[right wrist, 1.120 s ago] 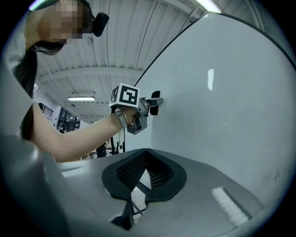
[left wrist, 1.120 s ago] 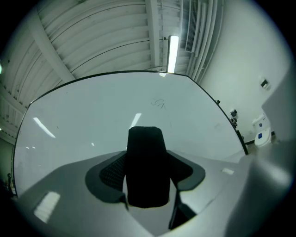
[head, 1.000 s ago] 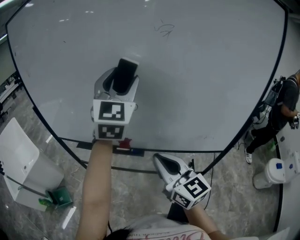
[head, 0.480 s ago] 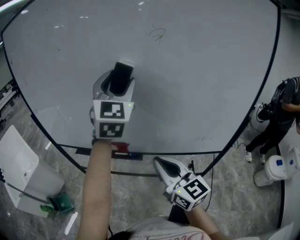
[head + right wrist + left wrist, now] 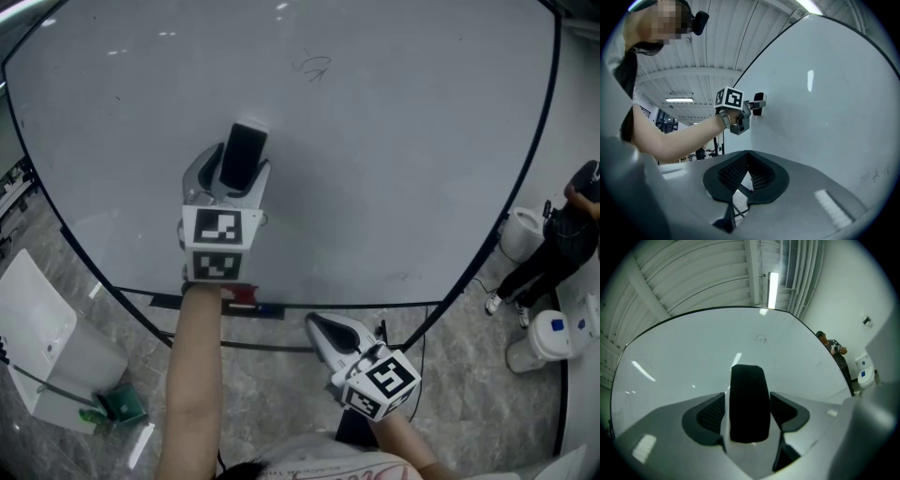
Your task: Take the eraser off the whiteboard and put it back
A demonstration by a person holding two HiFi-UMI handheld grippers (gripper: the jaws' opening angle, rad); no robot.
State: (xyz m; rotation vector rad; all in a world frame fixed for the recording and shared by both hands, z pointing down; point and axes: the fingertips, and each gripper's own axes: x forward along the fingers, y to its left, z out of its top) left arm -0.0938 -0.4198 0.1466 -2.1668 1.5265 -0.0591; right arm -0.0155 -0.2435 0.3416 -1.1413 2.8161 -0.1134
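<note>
My left gripper (image 5: 234,173) is held up to the whiteboard (image 5: 403,169), its fingers having just been opening and now spread wide; the pads stand clear on either side of the eraser (image 5: 244,152) between them. The eraser sits flat against the board's lower left, seemingly holding there on its own; I judge the putting-back made, with only the drawing-away left. It is a black oblong with rounded corners and a finely textured back, set upright, a pale edge showing at its top. At right, below the board's bottom edge, my right gripper (image 5: 317,323) waits, fingers closed together on nothing.
</note>
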